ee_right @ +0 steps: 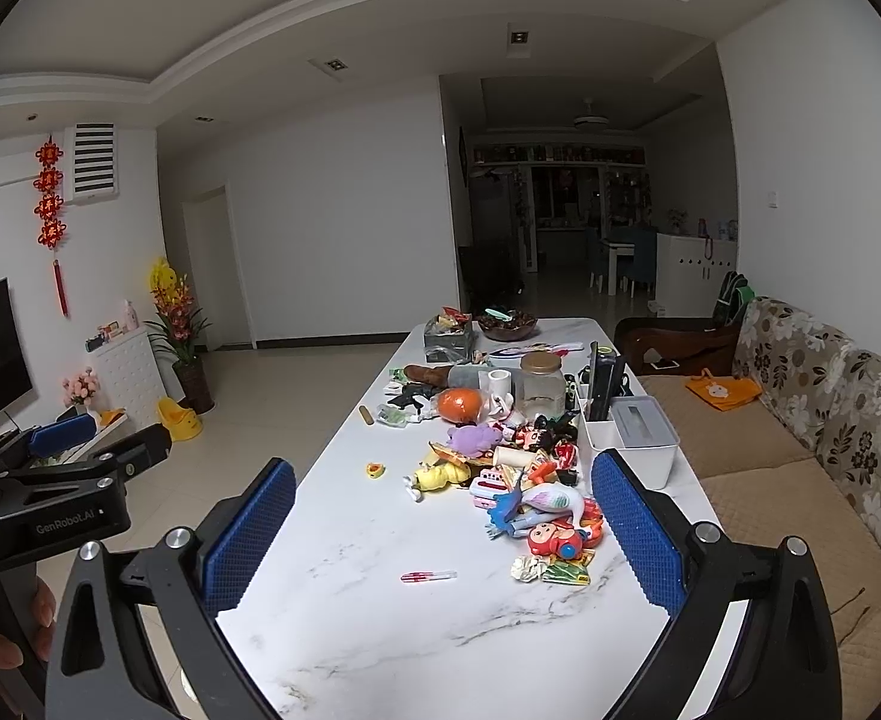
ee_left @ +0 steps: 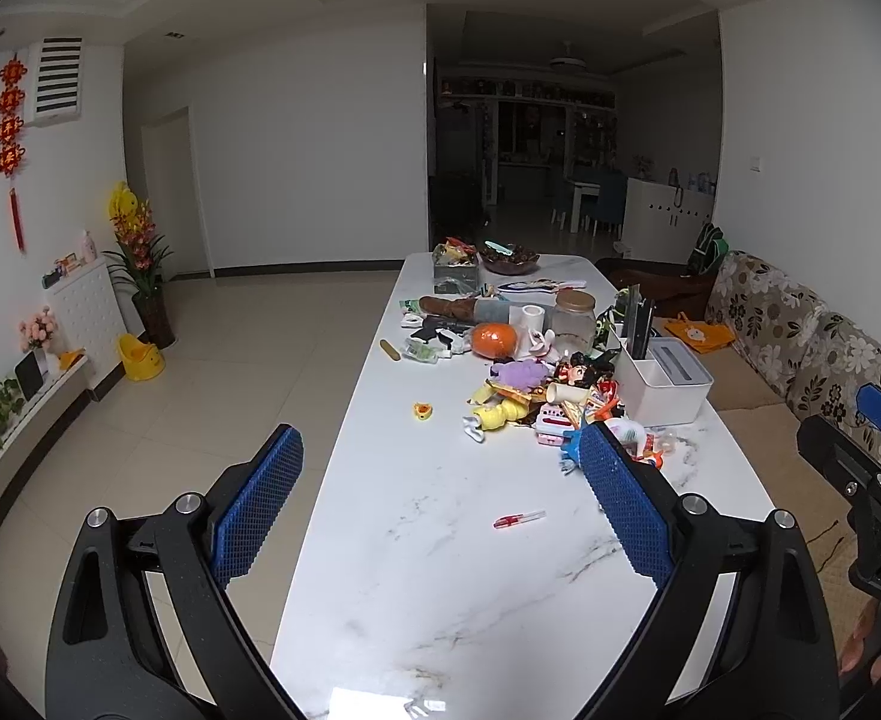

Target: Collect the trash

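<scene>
Several trash bits, e.g. crumpled wrapper [ee_right: 529, 567], lie at near edge of toy pile [ee_right: 518, 468] mid-bench [ee_right: 380, 648], red pen [ee_right: 428, 576] just left. Both claws, left claw [ee_left: 440, 504] & right claw [ee_right: 440, 540], wide open, holding nothing, hovering near end. Best: pick wrapper w/ right, approach low, avoid toys & white box [ee_right: 632, 438] beyond.

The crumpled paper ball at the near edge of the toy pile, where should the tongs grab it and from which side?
Grip the crumpled paper ball across its middle, probably coming from above and the near side with the open right tongs. It lies low on the table, with a green wrapper touching its right side, so close front to back.
</scene>
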